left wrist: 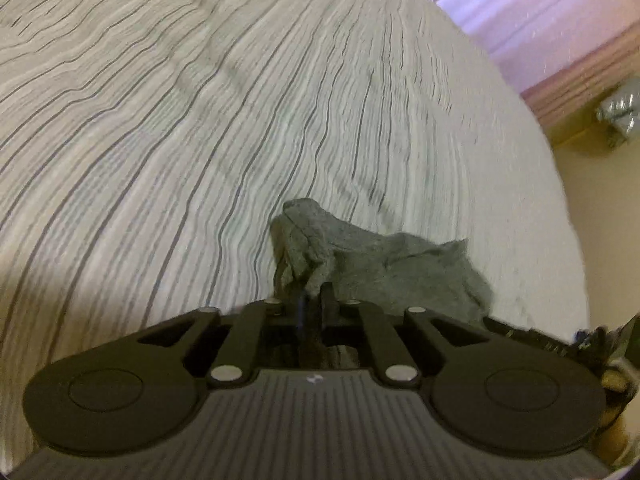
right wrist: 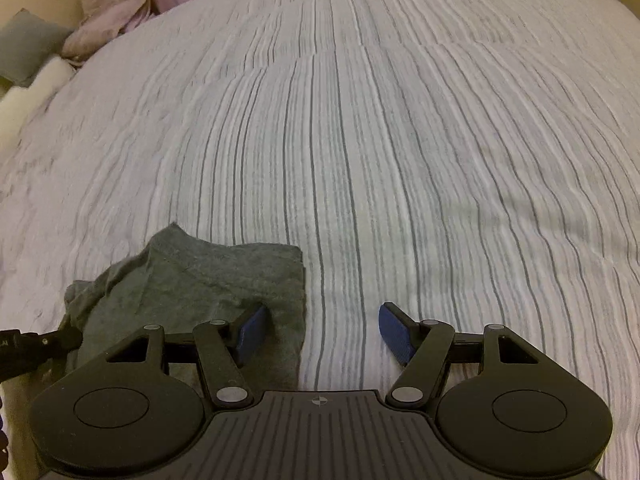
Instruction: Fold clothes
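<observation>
Garment: a small grey knit garment (right wrist: 208, 280) lies crumpled on the bed, near the edge closest to both cameras; its right side lies flat with a straight edge, its left side is bunched.
Left claw (left wrist: 310, 300): fingers pressed together, pinching a raised fold of the grey garment (left wrist: 360, 264); the cloth stands up in a peak just beyond the fingertips.
Right claw (right wrist: 322, 326): spread wide, blue pads facing inward; the left pad (right wrist: 252, 326) sits over the garment's flat right part, the right pad (right wrist: 394, 330) over bare bedding. Whether the pads touch the cloth cannot be told.
Surface: a bedspread (right wrist: 400, 140) of white ribbed fabric with thin grey stripes running away from the cameras, with shallow creases across it.
Room, right wrist view: pink bedding or pillows (right wrist: 116, 4) heaped at the far left, beside a grey cushion (right wrist: 28, 46) and something white and fluffy (right wrist: 28, 96).
Room, left wrist view: a pinkish curtain (left wrist: 540, 20) beyond the bed, a pale floor (left wrist: 600, 220) and a blurred silvery object (left wrist: 620, 114) by it.
</observation>
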Available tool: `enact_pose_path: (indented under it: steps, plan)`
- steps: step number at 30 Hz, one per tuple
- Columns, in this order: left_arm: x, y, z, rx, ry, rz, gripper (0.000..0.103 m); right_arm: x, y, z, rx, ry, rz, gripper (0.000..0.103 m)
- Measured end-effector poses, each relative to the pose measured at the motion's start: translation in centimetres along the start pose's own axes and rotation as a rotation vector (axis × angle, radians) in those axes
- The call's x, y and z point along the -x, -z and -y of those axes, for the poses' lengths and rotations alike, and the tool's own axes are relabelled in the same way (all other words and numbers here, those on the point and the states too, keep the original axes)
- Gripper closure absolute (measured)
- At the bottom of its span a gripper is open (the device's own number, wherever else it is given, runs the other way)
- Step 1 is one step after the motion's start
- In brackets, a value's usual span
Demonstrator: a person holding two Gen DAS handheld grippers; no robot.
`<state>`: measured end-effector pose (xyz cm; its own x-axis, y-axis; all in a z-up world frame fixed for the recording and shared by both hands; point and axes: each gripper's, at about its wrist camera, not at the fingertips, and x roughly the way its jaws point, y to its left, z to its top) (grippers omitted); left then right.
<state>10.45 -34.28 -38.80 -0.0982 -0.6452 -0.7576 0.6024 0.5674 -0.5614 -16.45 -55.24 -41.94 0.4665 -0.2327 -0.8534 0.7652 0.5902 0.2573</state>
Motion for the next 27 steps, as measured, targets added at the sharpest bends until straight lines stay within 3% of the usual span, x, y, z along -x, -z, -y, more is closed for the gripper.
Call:
enact_pose_path:
  steps: [3,6,10,14,19,20,23,27]
  plan:
    - [1.3,1.0,-0.7,0.032,0.003,-0.024,0.083,2.2,1.5,1.3,-0.036,-0.020,-0.006,0.036]
    - [2.8,2.1,-1.5,0.062,0.008,-0.052,0.080,4.9,3.6,2.8,-0.065,-0.047,-0.025,0.036]
    - [7.3,7.3,-1.2,0.080,0.045,-0.137,0.077,8.7,7.4,3.8,-0.079,-0.065,-0.087,0.036]
    - [9.1,11.5,-1.3,0.184,0.062,-0.158,0.069,10.8,11.0,4.4,-0.109,-0.049,-0.164,0.036]
    - [7.9,13.4,-2.1,0.292,0.045,-0.076,0.077,11.3,12.2,3.9,-0.104,-0.046,-0.173,0.036]
    - [8.0,13.5,-2.1,0.292,0.061,-0.060,0.089,11.3,12.1,3.9,-0.097,-0.048,-0.169,0.036]
    - [8.9,13.8,-1.6,0.244,0.074,-0.013,0.100,11.6,12.4,3.8,-0.082,-0.057,-0.164,0.036]
    - [11.4,15.1,-1.1,0.165,0.085,0.131,0.101,11.8,13.2,3.4,-0.062,-0.054,-0.168,0.036]
